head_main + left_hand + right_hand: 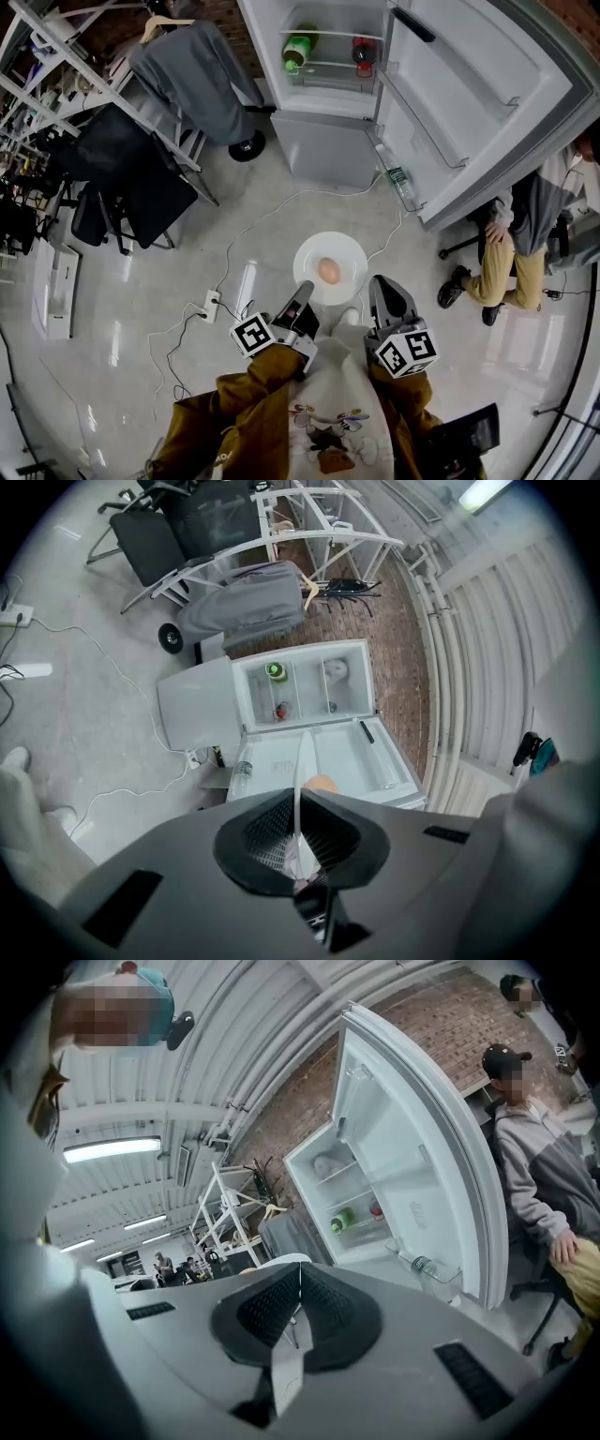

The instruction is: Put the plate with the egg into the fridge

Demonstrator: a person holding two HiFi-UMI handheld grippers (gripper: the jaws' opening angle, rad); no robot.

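Observation:
A white plate (pixel 345 255) with a brown egg (pixel 328 270) on it hangs level above the floor, in front of the open fridge (pixel 323 141). My left gripper (pixel 305 291) is shut on the plate's near-left rim, and my right gripper (pixel 376 287) is shut on its near-right rim. In the left gripper view the plate (pixel 302 761) shows edge-on between the closed jaws of the left gripper (pixel 300 803), with the egg (pixel 322 784) just beyond. In the right gripper view the right gripper (pixel 299 1299) pinches the plate (pixel 281 1262), and the fridge (pixel 352 1204) stands ahead.
The fridge door (pixel 478 103) swings wide to the right with a water bottle (pixel 398 183) in its lower bin. A green bottle (pixel 298 49) and a red item (pixel 364 52) sit on a shelf. A seated person (pixel 520 234) is at right. Chairs (pixel 131 178), cables and a power strip (pixel 211 305) lie at left.

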